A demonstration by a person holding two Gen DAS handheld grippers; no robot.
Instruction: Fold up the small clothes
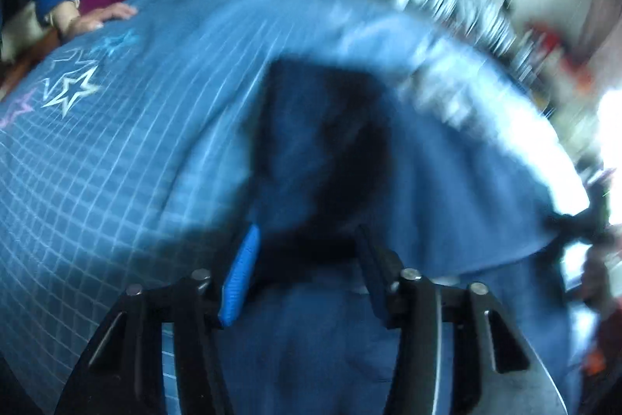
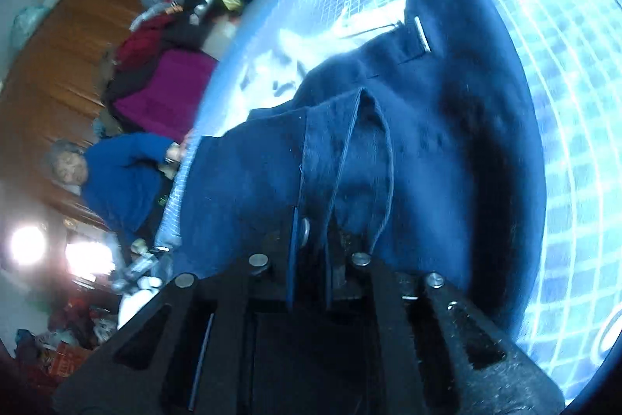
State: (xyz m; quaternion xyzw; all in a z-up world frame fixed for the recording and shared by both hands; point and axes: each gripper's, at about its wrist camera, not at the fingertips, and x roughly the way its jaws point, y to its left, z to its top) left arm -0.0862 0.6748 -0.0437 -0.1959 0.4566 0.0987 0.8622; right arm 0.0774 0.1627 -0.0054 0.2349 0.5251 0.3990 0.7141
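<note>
Left wrist view shows the left gripper with jaws spread over one dark blue garment lying on the gridded mat, while the right gripper pinches its hem, which I think should be carried over evenly.

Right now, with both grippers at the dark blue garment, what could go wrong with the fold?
1. The right gripper pinches only a ribbed edge of the dark blue garment; it might slip out under a pull.
2. The left gripper looks open over the cloth, and its view is blurred, so it may close on a bad spot.
3. A hand rests on the blue grid mat; a wide swing could reach it.
</note>
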